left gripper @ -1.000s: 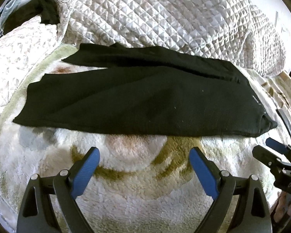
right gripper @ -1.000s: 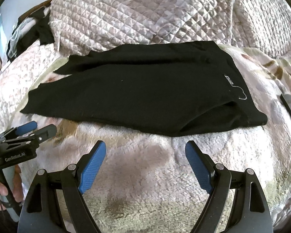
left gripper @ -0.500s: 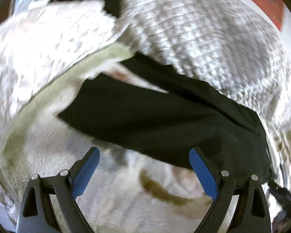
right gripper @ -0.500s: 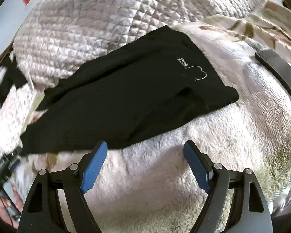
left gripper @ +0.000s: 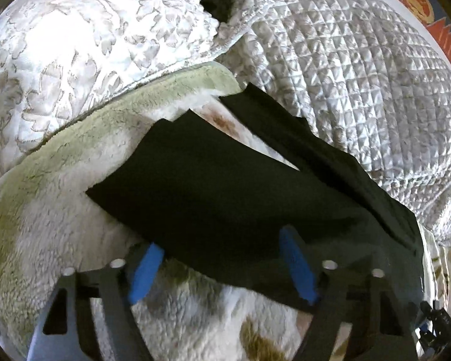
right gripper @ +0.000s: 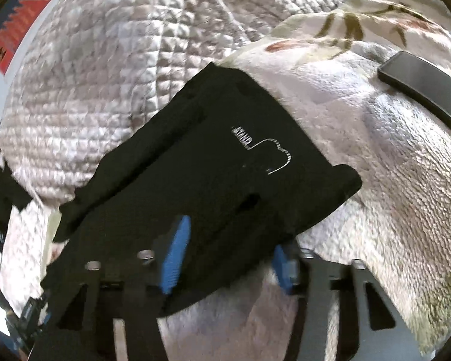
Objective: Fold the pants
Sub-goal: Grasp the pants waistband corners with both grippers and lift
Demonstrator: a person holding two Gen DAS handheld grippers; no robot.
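Lying on the fleece blanket [left gripper: 45, 210], the black pants [left gripper: 213, 186] stretch crosswise in front of both grippers, their long axis running left to right. At the far left, the leg ends splay apart slightly, with a strip of blanket showing between the near leg and the far one, which rests against the quilt [left gripper: 360, 75].

The left gripper [left gripper: 219, 267] sits at the near edge of the legs. Its fingers are spread wide; the left pad is on the blanket just beside the cloth edge, while the right pad lies over the fabric. Nothing is pinched yet.

Further right, the waist end points toward the right, with a small white logo [right gripper: 261, 150] near it. The right gripper [right gripper: 228, 258] straddles the near edge there, also spread: its left pad lies on top of the cloth, its right pad is partly tucked under the lower corner. Whether any cloth is already between the pads cannot be told, but they are not pressed together.

A dark phone [right gripper: 421, 81] lies on the blanket well apart, beyond the waist.

Each gripper seems closest to its own end, so the coming move likely turns on closing on the near edge and carrying one end along the long axis toward the other.
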